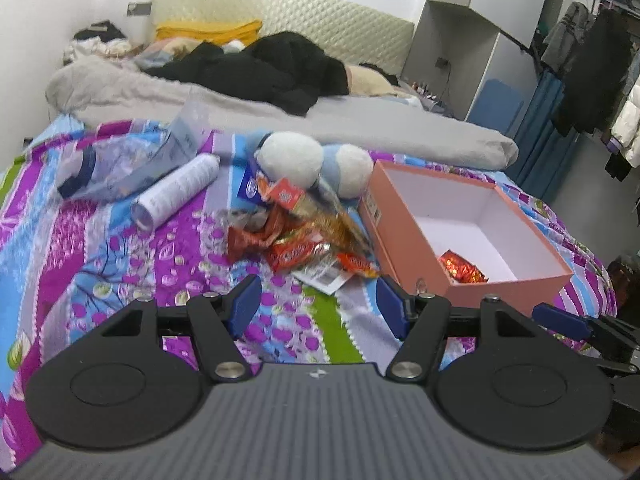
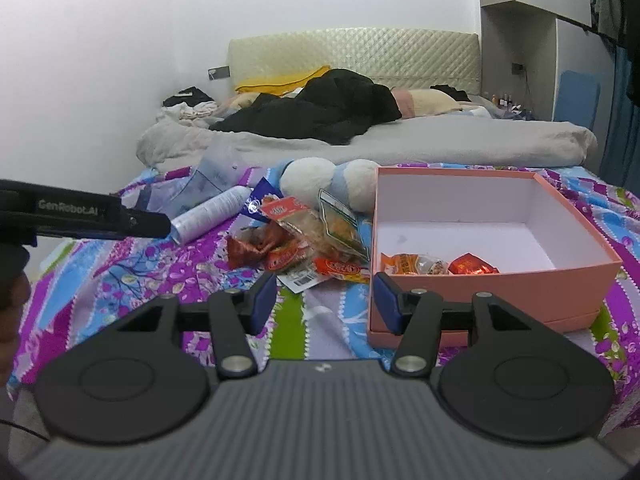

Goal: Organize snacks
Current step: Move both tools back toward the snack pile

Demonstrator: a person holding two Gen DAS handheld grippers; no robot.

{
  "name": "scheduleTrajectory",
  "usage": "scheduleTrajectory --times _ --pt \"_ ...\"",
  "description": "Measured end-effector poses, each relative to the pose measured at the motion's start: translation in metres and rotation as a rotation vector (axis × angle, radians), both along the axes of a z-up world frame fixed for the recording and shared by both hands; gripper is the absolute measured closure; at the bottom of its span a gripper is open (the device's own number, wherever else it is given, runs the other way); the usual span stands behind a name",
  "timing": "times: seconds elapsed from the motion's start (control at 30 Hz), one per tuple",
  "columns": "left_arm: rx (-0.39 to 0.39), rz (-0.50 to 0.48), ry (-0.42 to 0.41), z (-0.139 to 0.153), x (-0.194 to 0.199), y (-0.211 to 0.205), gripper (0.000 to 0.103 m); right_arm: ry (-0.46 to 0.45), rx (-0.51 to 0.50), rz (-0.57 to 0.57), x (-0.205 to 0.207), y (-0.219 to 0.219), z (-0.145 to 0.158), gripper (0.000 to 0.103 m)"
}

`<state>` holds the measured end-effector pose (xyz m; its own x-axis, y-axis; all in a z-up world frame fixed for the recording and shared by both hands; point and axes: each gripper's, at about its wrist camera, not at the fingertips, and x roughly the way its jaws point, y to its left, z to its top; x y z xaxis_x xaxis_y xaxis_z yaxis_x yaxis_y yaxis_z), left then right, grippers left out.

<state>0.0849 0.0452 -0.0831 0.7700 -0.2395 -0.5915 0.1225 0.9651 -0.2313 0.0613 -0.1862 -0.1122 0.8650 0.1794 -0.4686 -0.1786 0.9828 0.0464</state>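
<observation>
A pink box (image 1: 404, 236) (image 2: 496, 280) with a white inside stands open on the patterned bedspread. Inside it lie a red wrapped snack (image 1: 460, 266) (image 2: 472, 266) and an orange packet (image 2: 408, 264). A pile of red and orange snack packets (image 1: 304, 236) (image 2: 304, 240) lies just left of the box. My left gripper (image 1: 318, 304) is open and empty, hovering in front of the pile. My right gripper (image 2: 326, 300) is open and empty, near the box's front left corner. The left gripper also shows in the right wrist view (image 2: 80, 216), at the left edge.
A plush toy (image 1: 316, 164) (image 2: 332, 186) lies behind the pile. A white cylinder (image 1: 176, 192) (image 2: 212, 214) and a clear plastic bag (image 1: 132, 160) lie to the left. A grey blanket (image 1: 360, 120) and dark clothes (image 1: 272, 72) lie further back. A wardrobe stands at the right.
</observation>
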Motion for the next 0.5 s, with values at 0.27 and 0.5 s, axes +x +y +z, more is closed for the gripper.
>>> scheduleTrajectory --times 0.27,0.5 --pt "-0.003 0.015 0.038 -0.01 0.02 0.006 0.024 0.034 -0.022 0.016 0.013 0.008 -0.014 0.045" --pt "-0.003 0.055 0.036 -0.017 0.038 0.016 0.017 0.044 -0.036 0.054 0.022 0.02 -0.023 0.045"
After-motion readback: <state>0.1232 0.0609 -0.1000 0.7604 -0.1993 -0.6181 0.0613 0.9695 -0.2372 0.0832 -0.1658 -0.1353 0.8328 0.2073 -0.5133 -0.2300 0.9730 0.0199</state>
